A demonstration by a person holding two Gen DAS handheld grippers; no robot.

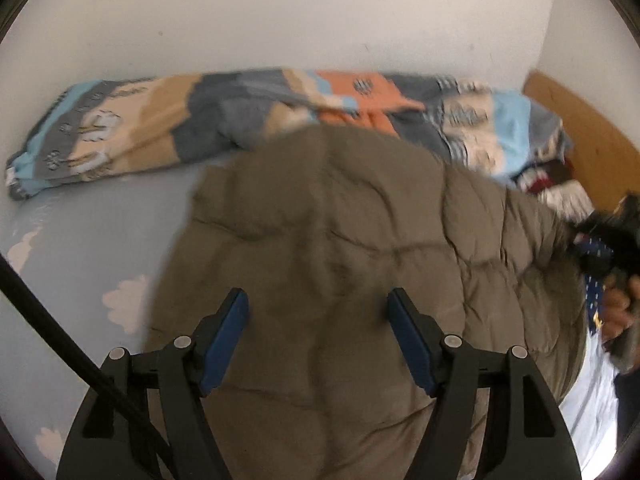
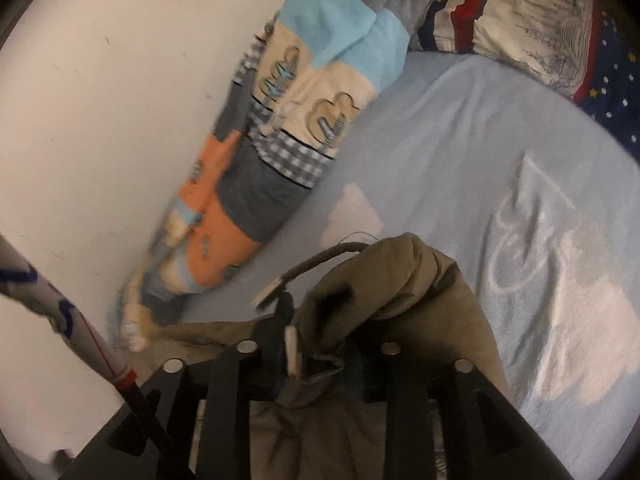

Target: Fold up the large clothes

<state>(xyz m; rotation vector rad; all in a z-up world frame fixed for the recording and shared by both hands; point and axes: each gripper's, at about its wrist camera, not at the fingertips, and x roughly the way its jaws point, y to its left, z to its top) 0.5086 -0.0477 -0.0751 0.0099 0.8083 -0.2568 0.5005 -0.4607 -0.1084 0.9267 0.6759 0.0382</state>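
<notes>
Jacket (image 1: 360,240) is judged bulky, soft, light; best gripped at hems. Left claw (image 1: 318,312) is held wide open, empty. Right claw (image 2: 320,356) is clamped on jacket.

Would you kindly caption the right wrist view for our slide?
Right gripper shut on a bunched edge of the olive jacket above the blue bedsheet.

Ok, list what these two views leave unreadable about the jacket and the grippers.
- Left wrist: the olive jacket is motion-blurred; its lower part hides behind the left gripper.
- Left wrist: the right gripper is a blur at the frame edge.
- Right wrist: bunched fabric covers the right gripper's pads.
</notes>
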